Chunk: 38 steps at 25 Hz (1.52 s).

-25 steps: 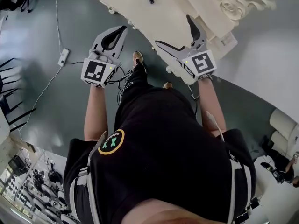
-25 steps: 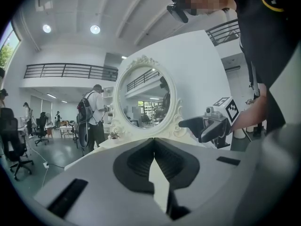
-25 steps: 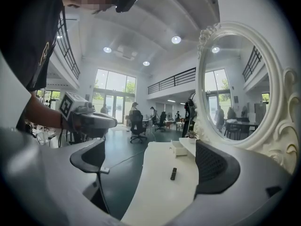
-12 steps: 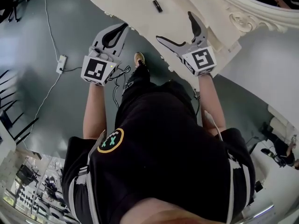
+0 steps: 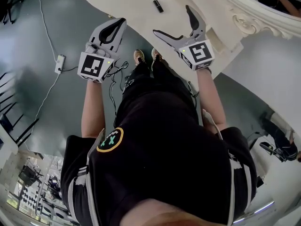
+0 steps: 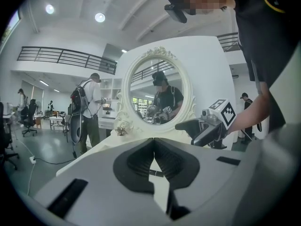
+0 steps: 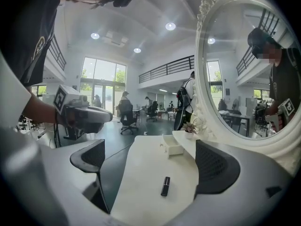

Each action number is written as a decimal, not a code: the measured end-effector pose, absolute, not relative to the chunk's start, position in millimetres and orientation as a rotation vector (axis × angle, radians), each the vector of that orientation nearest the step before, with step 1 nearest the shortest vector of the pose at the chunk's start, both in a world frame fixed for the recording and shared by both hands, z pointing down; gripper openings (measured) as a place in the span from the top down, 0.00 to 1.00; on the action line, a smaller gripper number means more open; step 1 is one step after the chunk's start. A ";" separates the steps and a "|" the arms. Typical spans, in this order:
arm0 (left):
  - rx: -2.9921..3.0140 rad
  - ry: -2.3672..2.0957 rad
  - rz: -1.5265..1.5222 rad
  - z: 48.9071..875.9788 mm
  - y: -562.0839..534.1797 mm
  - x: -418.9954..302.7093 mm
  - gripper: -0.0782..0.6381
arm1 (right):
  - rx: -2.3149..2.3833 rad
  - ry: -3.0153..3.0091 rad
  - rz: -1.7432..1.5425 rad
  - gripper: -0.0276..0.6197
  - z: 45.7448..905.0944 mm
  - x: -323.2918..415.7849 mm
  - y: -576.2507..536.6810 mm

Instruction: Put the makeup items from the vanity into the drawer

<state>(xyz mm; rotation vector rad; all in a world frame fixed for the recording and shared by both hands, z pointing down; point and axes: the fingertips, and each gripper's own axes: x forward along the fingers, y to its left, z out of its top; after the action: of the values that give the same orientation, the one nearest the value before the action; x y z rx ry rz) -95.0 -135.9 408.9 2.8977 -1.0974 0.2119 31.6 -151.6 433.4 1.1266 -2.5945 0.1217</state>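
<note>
Left tool [image 6: 153, 145] closed and empty; right tool [image 7: 151, 166] open, black makeup tube [image 7: 165, 186] lying ahead between its jaws on the tabletop [image 7: 136, 173].

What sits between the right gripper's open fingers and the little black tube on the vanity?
Nothing: in the right gripper view, only bare cream vanity top lies between the right gripper and the black tube.

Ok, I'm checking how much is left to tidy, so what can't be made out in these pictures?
Inside of the drawer: right gripper view, its near wall hides the bottom.
The black item: too small to identify; in the left gripper view, the left gripper's shut jaws cover most of it.
Far end of the vanity: head view, cut by the top edge.
</note>
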 end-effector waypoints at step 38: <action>2.814 -1.241 0.310 412.6 -157.9 -96.9 0.86 | 1.109 -2.207 0.421 0.04 659.8 44.9 -255.5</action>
<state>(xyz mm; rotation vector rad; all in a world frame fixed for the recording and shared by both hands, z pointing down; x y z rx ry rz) -96.9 -157.9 412.6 2.8144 -1.2410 0.3099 44.9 -255.5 659.8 1.1089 -2.2067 0.4205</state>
